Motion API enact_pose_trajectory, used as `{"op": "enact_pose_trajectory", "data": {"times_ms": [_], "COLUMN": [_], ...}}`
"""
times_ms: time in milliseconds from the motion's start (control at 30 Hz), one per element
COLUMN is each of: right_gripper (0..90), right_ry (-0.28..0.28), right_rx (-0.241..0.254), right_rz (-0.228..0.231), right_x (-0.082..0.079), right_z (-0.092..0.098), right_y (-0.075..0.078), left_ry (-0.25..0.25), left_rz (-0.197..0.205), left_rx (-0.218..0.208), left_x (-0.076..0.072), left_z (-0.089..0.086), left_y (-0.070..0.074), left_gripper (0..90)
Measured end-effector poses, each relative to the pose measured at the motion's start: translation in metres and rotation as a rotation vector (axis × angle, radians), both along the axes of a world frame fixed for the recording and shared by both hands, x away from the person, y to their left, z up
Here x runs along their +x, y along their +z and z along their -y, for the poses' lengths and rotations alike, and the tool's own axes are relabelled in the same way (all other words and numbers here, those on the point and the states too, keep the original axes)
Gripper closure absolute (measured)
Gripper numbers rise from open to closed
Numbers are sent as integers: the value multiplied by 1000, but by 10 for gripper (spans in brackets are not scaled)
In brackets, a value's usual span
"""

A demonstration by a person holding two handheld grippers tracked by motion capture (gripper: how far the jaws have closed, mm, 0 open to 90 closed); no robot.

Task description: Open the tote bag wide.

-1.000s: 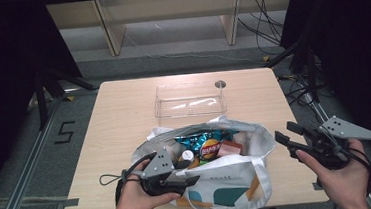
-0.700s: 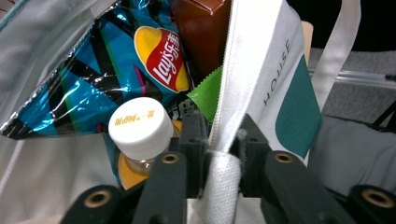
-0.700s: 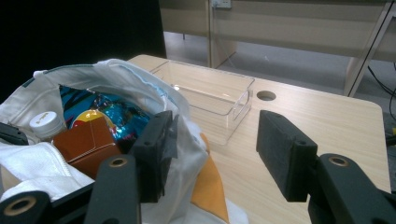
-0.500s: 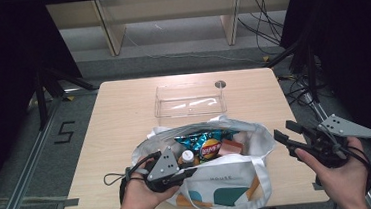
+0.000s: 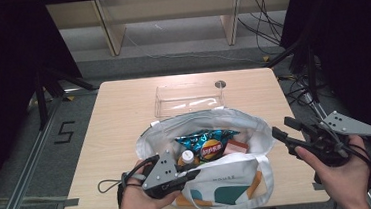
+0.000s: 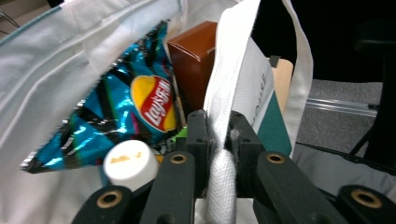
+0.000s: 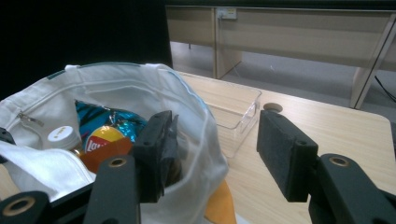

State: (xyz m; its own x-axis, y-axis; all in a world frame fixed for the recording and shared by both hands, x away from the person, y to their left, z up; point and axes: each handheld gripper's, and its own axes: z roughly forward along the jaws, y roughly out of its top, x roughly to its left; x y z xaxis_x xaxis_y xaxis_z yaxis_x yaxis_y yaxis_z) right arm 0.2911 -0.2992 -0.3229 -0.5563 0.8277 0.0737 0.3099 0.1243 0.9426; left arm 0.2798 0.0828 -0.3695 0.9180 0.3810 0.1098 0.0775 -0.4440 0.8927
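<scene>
**Left tongs clamp the bag rim**

We start at the left gripper (image 5: 191, 174), and its jaws are pinched tight on the near rim of the bag (image 5: 239, 178). In the left gripper view the white hem (image 6: 219, 154) runs straight up between the two black jaws, squeezed flat. That is the change: a second ago those jaws stood open at the same edge, and they have just been closing, with the cloth between them. The hand itself has hardly shifted.

Over on our right, the right gripper (image 5: 291, 134) hangs off the bag's far side with jaws apart, nothing in them. In its own view one jaw sits just beside the bulging rim (image 7: 201, 126), the other out over the table (image 7: 327, 135).

The bag stands at the near edge of the table, mouth gaping. Inside we see the chip bag (image 5: 207, 144), a white bottle cap (image 5: 188, 156) and a brown box (image 5: 237, 147). Beyond it lies a clear tray (image 5: 189, 98), bare.

With the rim now pinned, we judge the bag steadied, so the free right gripper can reach in for an item without dragging the cloth along.
</scene>
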Motion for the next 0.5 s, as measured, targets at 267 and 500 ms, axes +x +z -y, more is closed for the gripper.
{"op": "enact_pose_trajectory", "data": {"times_ms": [267, 500], "right_gripper": [500, 570], "right_ry": [13, 34], "right_rx": [-1, -54], "right_rz": [-49, -56], "right_x": [2, 3], "right_z": [-9, -12], "right_y": [-5, -11], "left_ry": [-31, -55], "left_rz": [-26, 4], "left_rx": [10, 16], "left_x": [-9, -12], "left_z": [5, 7], "left_y": [-9, -6], "left_gripper": [808, 808]}}
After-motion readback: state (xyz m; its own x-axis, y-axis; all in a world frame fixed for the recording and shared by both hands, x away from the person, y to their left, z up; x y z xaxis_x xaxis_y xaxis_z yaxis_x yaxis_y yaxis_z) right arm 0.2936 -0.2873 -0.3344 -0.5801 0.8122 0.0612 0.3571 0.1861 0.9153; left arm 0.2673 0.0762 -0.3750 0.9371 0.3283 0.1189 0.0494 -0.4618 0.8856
